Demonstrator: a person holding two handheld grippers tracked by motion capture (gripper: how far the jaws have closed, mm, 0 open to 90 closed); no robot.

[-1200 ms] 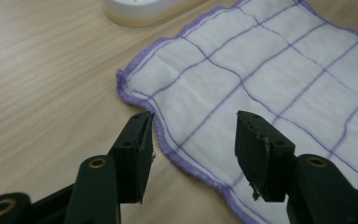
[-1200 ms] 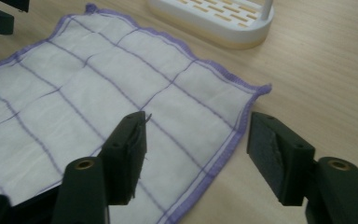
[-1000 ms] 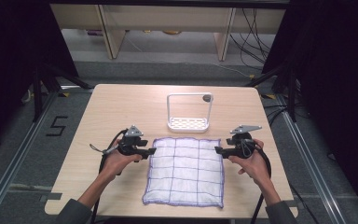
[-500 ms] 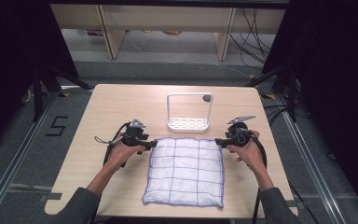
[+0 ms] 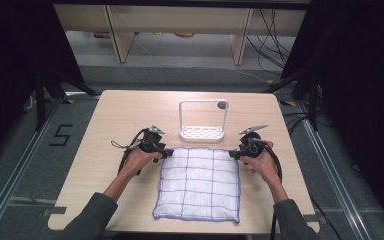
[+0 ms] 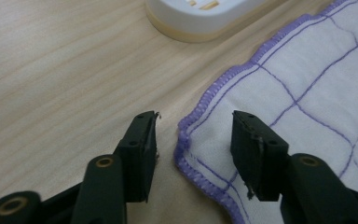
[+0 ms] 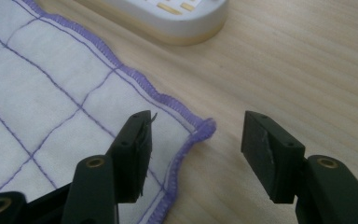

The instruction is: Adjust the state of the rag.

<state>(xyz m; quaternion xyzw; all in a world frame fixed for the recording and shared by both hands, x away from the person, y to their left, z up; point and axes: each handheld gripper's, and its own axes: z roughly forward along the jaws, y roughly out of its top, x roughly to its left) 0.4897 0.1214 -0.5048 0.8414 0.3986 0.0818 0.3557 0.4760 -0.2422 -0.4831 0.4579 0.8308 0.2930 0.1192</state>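
1. Both hands have slid forward and down since the earlier shots, so each tool now sits right at a far corner of the cloth [image 5: 198, 182], and both sets of jaws have just been closing in a bit.
2. Nearest to the person: two sleeved forearms come in from the bottom edge, angled outward, with the white cloth with the purple grid lying flat on the surface [image 5: 105, 130] between them.
3. Left tool [image 5: 166, 153]: held low and pointing inward at the cloth's far left corner. In the left gripper view the jaws stand apart, one over bare wood, the other over the fabric, with the purple hem corner between them. Nothing pinched.
4. Right tool [image 5: 233, 154]: mirror pose at the far right corner. In the right gripper view the jaws are apart too, one over the cloth, one over wood, with the corner in the gap and not squeezed.
5. Just past the cloth's far edge sits a white rack [image 5: 203, 121] with a slotted base and a tall loop handle. Its tray looks empty.
6. Farthest out, on the floor left of the surface, there's a "5" [image 5: 63, 135] marked in dark tape.
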